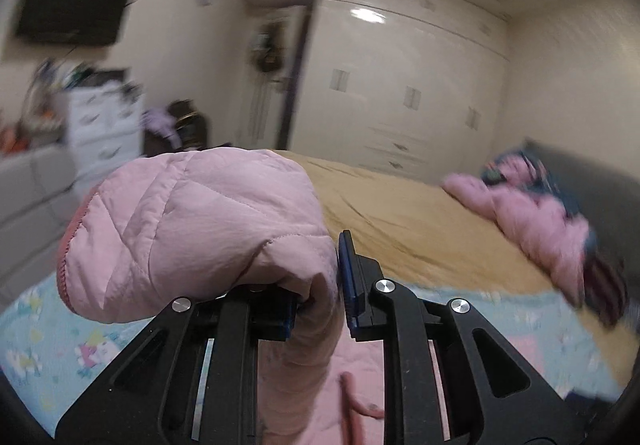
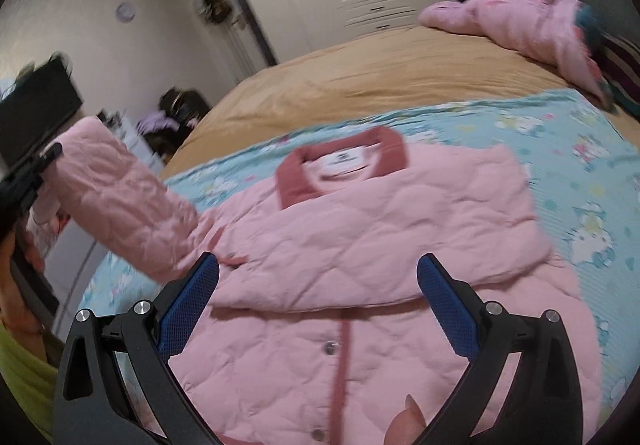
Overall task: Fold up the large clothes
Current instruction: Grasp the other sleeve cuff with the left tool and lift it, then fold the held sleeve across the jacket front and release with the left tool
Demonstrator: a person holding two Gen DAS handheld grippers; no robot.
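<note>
A: Left wrist view first. Left tool [image 1: 320,285] clamped on the pink quilted jacket [image 1: 192,229], pads nearly together with a fold of sleeve pinched between them. Sleeve bunched up and draped over the left finger, hiding most of it; right pad, blue, showing just beside the cloth.

B: And the rest of the garment?

A: Trailing down between the tool's arms toward the lower edge of the view, over a light blue cartoon-print blanket [image 1: 48,341]. Tan bedspread [image 1: 400,213] beyond, a second pink heap [image 1: 532,221] near the headboard, well apart. Tool pointing slightly downward across the bed, toward the white wardrobe [image 1: 400,85]. Background smeared by blur.

B: Right wrist view?

A: Right tool [image 2: 318,277] wide open, nothing between the blue pads. Jacket [image 2: 360,229] spread flat on the blanket [image 2: 580,173] just ahead and beneath, darker pink collar [image 2: 344,161] away from the camera, snap placket running down between the fingers. One side already folded over the front.

B: Touching the cloth?

A: Hard to tell; fingertips over the fabric, contact unclear. Tilted down at the bed. At far left, the sleeve [image 2: 116,197] lifted off the bed, stretched up to the other tool [image 2: 36,169], seen only as a black tip at the frame edge. A fingertip [image 2: 404,421] at the lower edge.
</note>
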